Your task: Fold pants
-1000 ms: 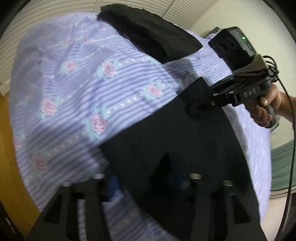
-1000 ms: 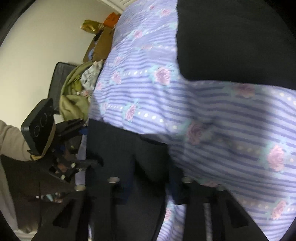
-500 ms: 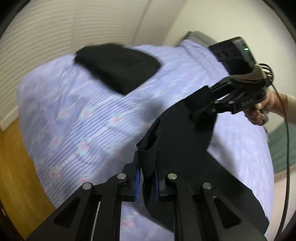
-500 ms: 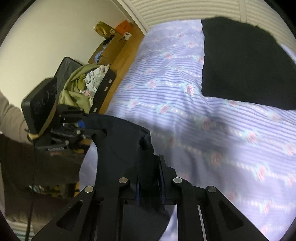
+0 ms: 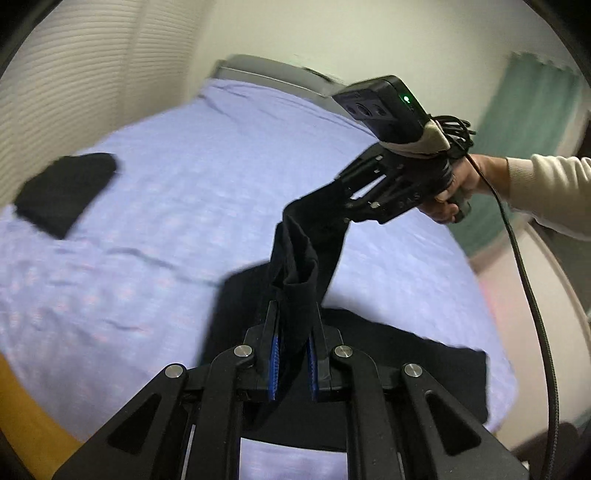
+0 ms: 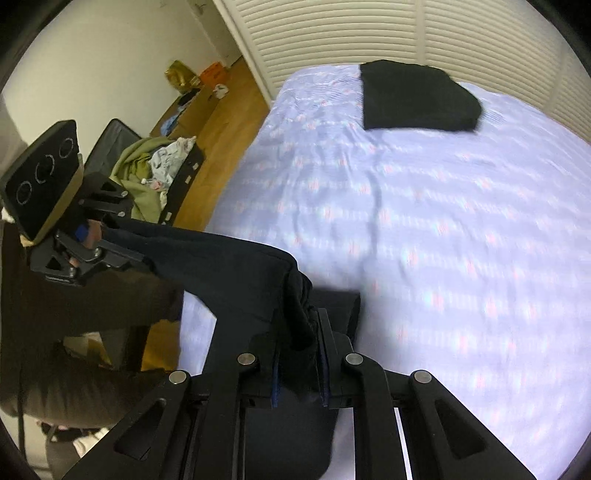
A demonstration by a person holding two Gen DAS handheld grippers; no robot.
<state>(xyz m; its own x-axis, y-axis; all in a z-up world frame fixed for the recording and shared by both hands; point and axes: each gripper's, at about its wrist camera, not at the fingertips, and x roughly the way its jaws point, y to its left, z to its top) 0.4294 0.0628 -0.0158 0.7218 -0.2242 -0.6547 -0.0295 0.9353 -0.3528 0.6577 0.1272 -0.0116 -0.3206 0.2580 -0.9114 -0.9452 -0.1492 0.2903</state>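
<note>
The black pants [image 5: 306, 236] hang stretched between my two grippers above the bed, and their lower part still lies on the sheet [image 5: 388, 369]. My left gripper [image 5: 291, 332] is shut on one bunched edge of the cloth. In the right wrist view the same pants [image 6: 229, 273] run from my right gripper [image 6: 299, 332], shut on its edge, across to the left gripper [image 6: 110, 229]. The left wrist view shows the right gripper [image 5: 332, 192] pinching the far corner, held by a person's hand [image 5: 454, 192].
A lilac striped sheet covers the bed [image 6: 443, 240]. A folded black garment [image 6: 417, 96] lies near its far edge by the louvred doors [image 6: 369, 29]. An open suitcase of clothes [image 6: 155, 170] stands on the wooden floor [image 6: 229, 110]. A cable [image 5: 524, 277] trails from the right gripper.
Both grippers have risen well off the bed, pulling the pants' edge up with them. The left jaws, open over the cloth a second ago, have shut on it.
</note>
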